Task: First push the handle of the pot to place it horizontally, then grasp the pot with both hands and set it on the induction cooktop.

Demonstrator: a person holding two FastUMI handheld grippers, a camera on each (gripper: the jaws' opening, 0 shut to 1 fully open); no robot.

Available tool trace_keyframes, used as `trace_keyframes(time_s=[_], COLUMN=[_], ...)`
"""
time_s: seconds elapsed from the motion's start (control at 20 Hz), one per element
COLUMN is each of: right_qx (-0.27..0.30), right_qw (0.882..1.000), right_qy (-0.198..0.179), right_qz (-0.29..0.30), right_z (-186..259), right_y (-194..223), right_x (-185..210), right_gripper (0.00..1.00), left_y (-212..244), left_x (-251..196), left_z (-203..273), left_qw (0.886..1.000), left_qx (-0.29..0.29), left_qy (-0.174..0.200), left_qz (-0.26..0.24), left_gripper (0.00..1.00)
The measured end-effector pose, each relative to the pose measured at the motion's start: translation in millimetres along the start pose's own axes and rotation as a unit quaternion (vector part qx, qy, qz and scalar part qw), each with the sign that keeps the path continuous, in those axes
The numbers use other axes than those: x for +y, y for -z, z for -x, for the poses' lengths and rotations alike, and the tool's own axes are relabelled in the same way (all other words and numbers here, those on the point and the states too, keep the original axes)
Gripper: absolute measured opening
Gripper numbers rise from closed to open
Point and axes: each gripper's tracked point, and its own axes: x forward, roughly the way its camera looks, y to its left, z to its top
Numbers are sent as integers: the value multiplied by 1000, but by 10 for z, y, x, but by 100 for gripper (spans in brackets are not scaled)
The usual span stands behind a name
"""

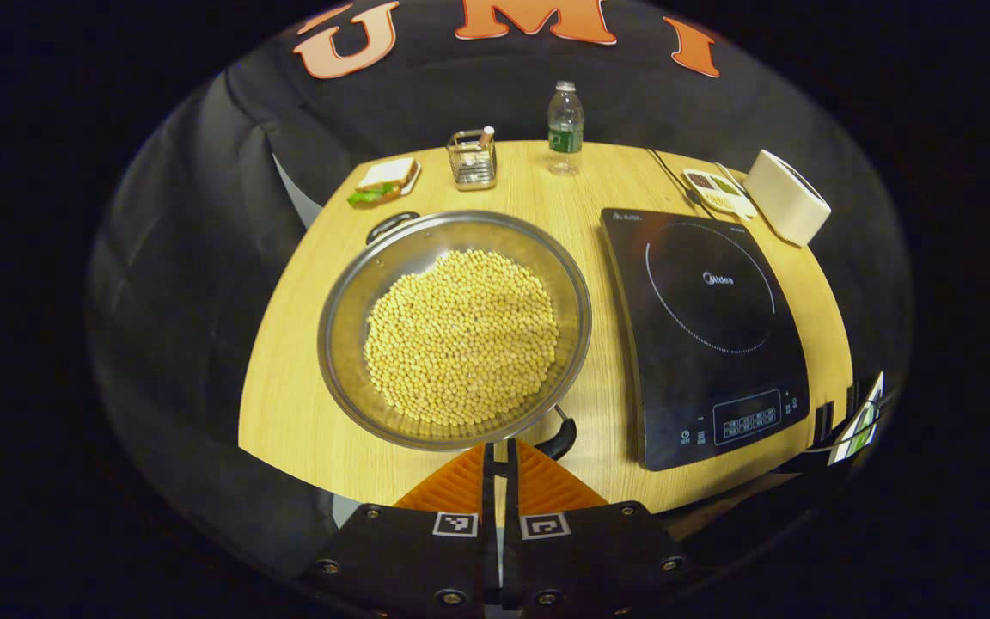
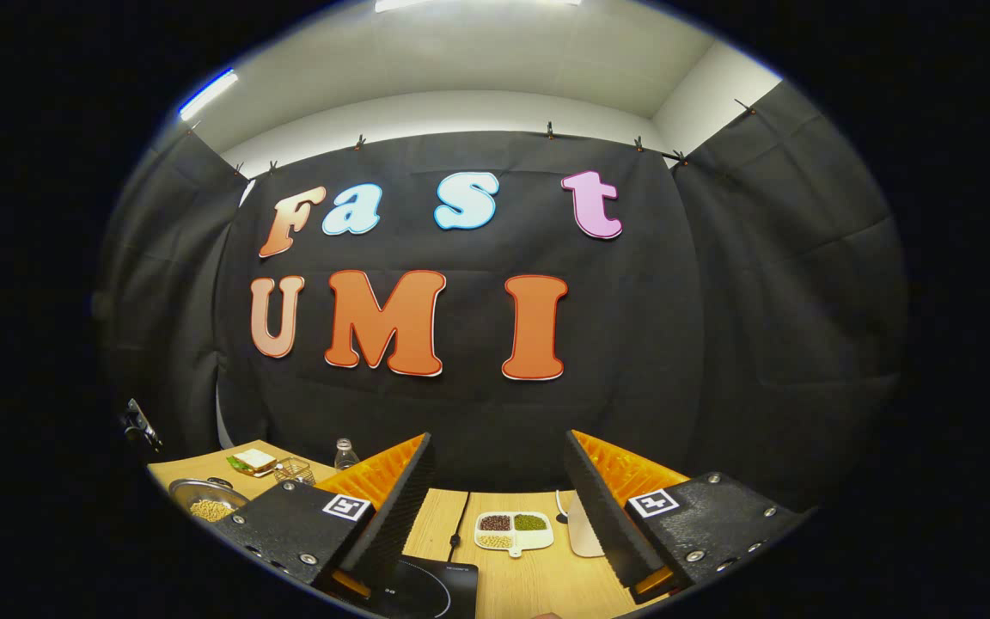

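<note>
Looking down through the left gripper view, I have my left gripper (image 1: 499,460) hanging at the near edge of the wooden table (image 1: 289,404), its fingers drawn almost together with only a thin slit between them and nothing held. The pot (image 1: 454,331) sits on the table just ahead of those tips, a wide, shallow steel pan loaded with pale beans (image 1: 461,337). One black handle (image 1: 562,438) juts from the near rim toward me and slightly right, just beside my fingertips; the other handle (image 1: 392,225) shows at the far rim, so the pair lies along a diagonal and not yet across. The induction cooktop (image 1: 705,331) lies flat on the table to the right of the pot, apart from it. I judge the pot to be heavy with that load, rigid, and smooth on its metal wall, so the rim would slip; the beans are loose and would roll or spill if I tilt it. The handles are the places to take hold, one per gripper, lifting level. For the turn, I think a sideways nudge on the near handle should swing it, though the weight may make it drag. In the right gripper view, my right gripper (image 2: 499,503) is raised and spread wide, grasping nothing, facing the wall, with the cooktop's corner and a divided dish (image 2: 512,530) of grains beneath it.
</note>
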Motion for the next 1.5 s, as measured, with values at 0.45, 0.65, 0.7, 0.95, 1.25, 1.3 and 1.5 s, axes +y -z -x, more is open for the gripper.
trace_keyframes(time_s=[0.45, 0.65, 0.7, 0.95, 1.25, 1.3, 1.5], right_qx=[13, 9, 7, 16, 29, 29, 25], right_qw=[998, 997, 996, 993, 990, 989, 987], right_qy=[58, 73, 81, 101, 128, 131, 144], right_qz=[18, 28, 37, 57, 58, 60, 69], right_z=[117, 242, 272, 449, 606, 615, 648], right_y=[-86, -264, -295, -324, -306, -316, -353], right_x=[258, 409, 415, 534, 538, 531, 465], right_gripper=[93, 93, 93, 90, 97, 93, 93], left_y=[415, 465, 462, 531, 536, 531, 448], left_x=[383, 337, 311, 138, -34, -70, -217], left_z=[-386, -535, -574, -667, -684, -695, -687], left_qw=[988, 978, 976, 963, 954, 952, 947], left_qx=[103, 116, 116, 136, 143, 143, 137], left_qy=[47, 76, 82, 132, 164, 168, 174], left_qz=[-109, -154, -165, -194, -206, -213, -233], left_gripper=[4, 4, 4, 2, 2, 2, 2])
